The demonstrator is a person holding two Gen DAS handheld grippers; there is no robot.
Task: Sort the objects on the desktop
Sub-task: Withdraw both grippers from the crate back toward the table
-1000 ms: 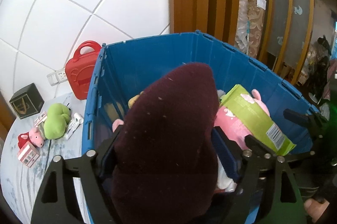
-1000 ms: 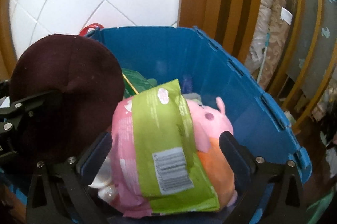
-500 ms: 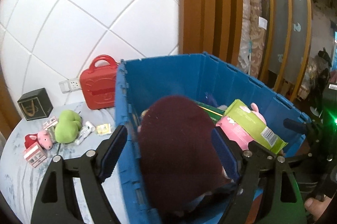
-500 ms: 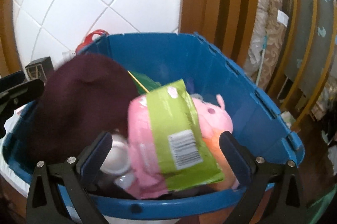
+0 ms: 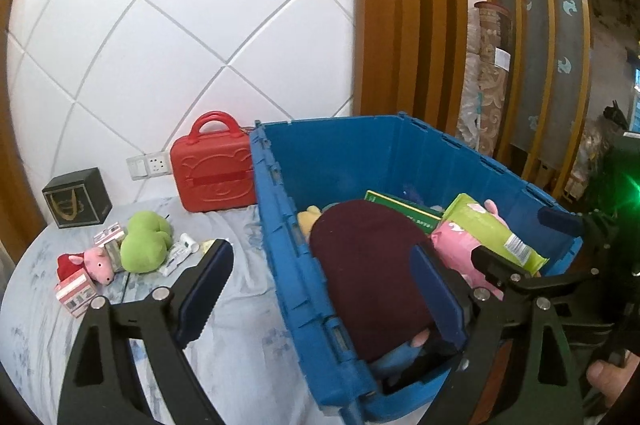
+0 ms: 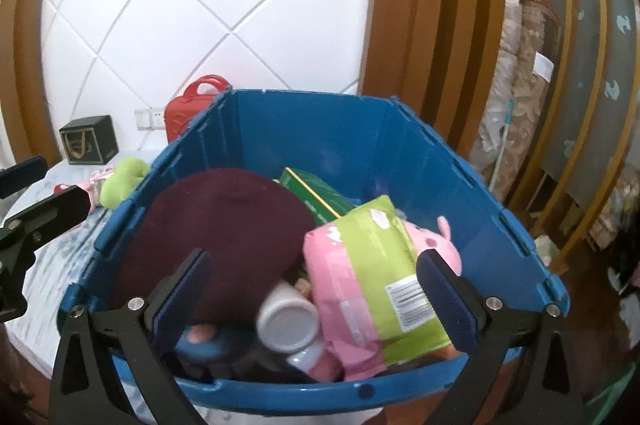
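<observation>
So the maroon hat (image 5: 372,265) is sitting in the blue bin (image 5: 440,161) now, propped against the left wall on top of the other stuff, which makes sense since that side had the most free room. The left gripper (image 5: 324,289) has just been opening its jaws, and they're spread wide with nothing pinched; one finger hangs over the counter (image 5: 240,305) outside the bin wall and the other over the hat, so it reads like a drop-and-leave. The right gripper (image 6: 316,297) is also spread with nothing between its pads, hovering at the near rim over the pink pig plush (image 6: 340,265) with the green wipes pack (image 6: 384,249) lying across it (that pack is kind of teetering on the pile, so I'd guess it could slide). There's a white cup (image 6: 286,325) and a green box (image 6: 312,193) wedged in there too. Leftovers on the counter: the green plush (image 5: 144,241), a little pig toy (image 5: 98,261), some small boxes (image 5: 76,291), the red case (image 5: 212,169) and the black box (image 5: 76,197). My read is those come next, probably the left side's job since it's closest.
</observation>
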